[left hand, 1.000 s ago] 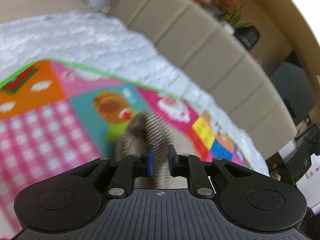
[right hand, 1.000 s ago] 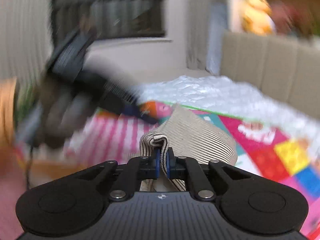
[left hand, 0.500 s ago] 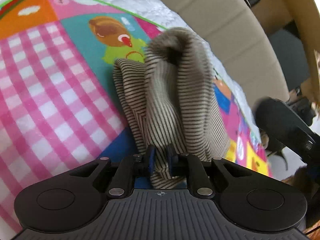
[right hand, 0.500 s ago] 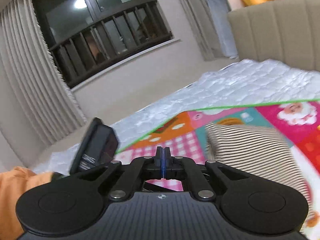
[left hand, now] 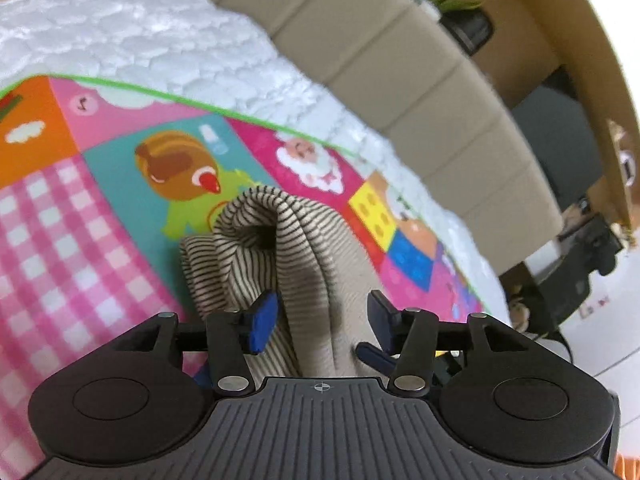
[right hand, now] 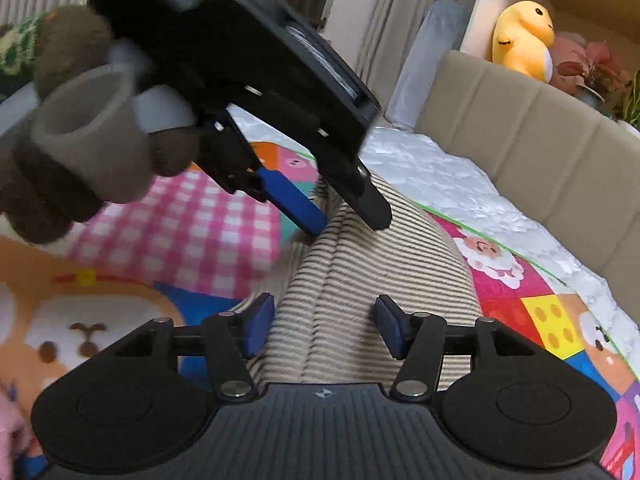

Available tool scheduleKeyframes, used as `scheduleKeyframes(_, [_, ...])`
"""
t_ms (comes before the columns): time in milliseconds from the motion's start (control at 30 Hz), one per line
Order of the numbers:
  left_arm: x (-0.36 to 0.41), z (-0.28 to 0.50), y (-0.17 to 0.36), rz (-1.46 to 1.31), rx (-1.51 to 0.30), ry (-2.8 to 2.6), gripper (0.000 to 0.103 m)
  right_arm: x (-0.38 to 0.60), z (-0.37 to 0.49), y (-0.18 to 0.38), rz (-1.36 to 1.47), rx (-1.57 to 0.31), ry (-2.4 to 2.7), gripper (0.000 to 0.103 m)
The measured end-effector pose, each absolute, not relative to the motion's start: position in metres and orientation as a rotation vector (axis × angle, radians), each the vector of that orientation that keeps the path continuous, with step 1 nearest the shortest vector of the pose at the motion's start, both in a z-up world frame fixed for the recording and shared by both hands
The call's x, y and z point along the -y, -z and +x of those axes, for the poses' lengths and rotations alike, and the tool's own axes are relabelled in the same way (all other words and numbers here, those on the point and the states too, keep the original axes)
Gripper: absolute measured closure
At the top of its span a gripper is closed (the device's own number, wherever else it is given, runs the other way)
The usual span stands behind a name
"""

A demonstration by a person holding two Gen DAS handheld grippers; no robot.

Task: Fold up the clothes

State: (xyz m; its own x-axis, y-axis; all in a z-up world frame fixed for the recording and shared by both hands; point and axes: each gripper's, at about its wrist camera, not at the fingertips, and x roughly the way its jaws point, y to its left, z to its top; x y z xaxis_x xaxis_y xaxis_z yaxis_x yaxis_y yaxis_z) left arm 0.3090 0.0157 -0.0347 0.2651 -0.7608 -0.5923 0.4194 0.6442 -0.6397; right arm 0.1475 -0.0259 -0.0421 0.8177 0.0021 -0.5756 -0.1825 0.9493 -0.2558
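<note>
Striped beige cloth, the garment (left hand: 280,248), is bundled in a long roll on the bright play mat (left hand: 60,220) spread over the bed, with the padded headboard (left hand: 400,92) beyond it. Its long axis is seen to run from the near edge away toward the far side, almost in line with both tools.

The left hand-held gripper (left hand: 322,316) is set over the near end of the roll; its jaws have just been opening and are now held partly apart, with the cloth lying between them but pressed by neither pad. The right hand-held gripper (right hand: 323,326) is in the same state: jaws lately opened, partly apart, the striped folds passing between and beneath them, nothing gripped. In the right view the left tool is seen further along the roll, toward its far end, carried by a gloved hand (right hand: 80,152).

The fold is judged to have just been laid down and released. Any next grasp is judged to depend on the roll lying straight ahead and just below both tools, the right one being nearer the near end.
</note>
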Motion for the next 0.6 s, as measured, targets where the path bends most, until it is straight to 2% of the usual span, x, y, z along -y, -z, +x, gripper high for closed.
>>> scheduleKeyframes(33, [-0.015,0.315,0.036,-0.402,-1.014,0.811,0.060,0.027,0.149,0.041,-0.324,-0.606,-0.110,0.087])
scheduleKeyframes(67, [-0.015,0.322,0.035,-0.413,-1.004,0.797,0.077,0.027,0.149,0.039,-0.343,-0.604,-0.124,0.091])
scheduleKeyframes(100, [-0.018,0.330,0.035,-0.442,-0.993,0.780,0.087,0.027,0.149,0.037,-0.361,-0.594,-0.137,0.093])
scheduleKeyframes(300, [-0.048,0.366,0.048,-0.622,-0.990,0.706,0.088,0.015,0.146,-0.005,-0.309,-0.509,-0.242,0.094])
scheduleKeyframes(467, [-0.054,0.374,0.073,-0.598,-1.014,0.612,0.088,-0.022,0.179,0.046,-0.392,-0.648,-0.314,0.094])
scheduleKeyframes(600, [-0.059,0.373,0.082,-0.581,-1.014,0.597,0.088,-0.034,0.182,0.065,-0.397,-0.658,-0.297,0.093])
